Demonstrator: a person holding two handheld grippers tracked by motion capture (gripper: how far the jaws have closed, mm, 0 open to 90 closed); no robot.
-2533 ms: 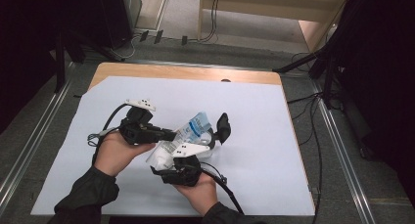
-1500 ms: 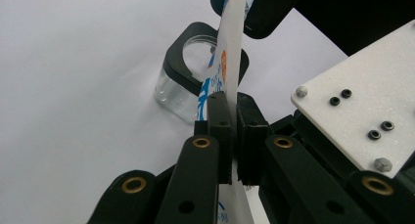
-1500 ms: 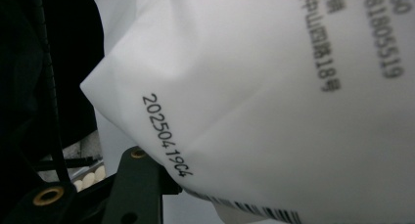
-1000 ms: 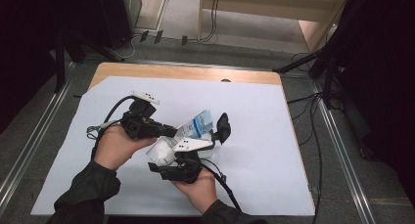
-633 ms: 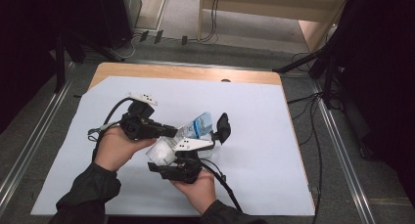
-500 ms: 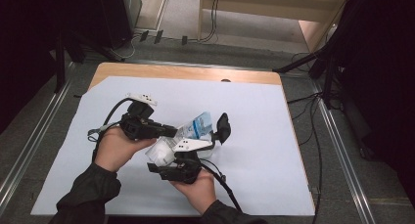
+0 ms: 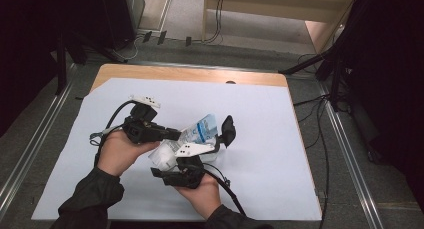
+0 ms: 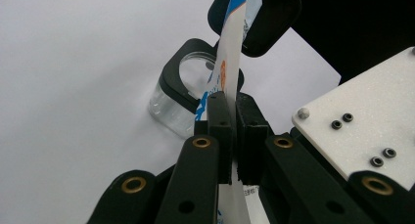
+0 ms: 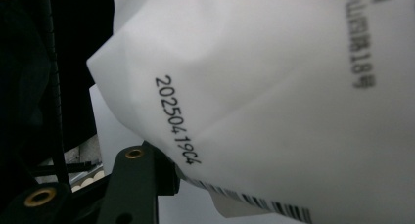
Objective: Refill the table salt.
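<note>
A white and blue plastic packet [image 7: 202, 130] hangs above the middle of the white sheet, held between both grippers. My left gripper [image 7: 177, 135] comes in from the left and is shut on the packet's thin edge [image 8: 230, 62], its two pads [image 8: 220, 131] pressed flat on the film. My right gripper [image 7: 220, 139] reaches up from below with its jaws about half apart around the packet's fuller part. In the right gripper view the packet [image 9: 274, 87], printed with a date code and a barcode, lies close to the lens, and one finger [image 9: 142, 180] shows below it.
A clear plastic cup [image 8: 171, 106] stands on the white sheet [image 7: 260, 114] just under the right gripper's nearer jaw. The sheet covers a wooden table [image 7: 190, 74]. Cables trail from both grippers, and metal rails run along the floor on both sides.
</note>
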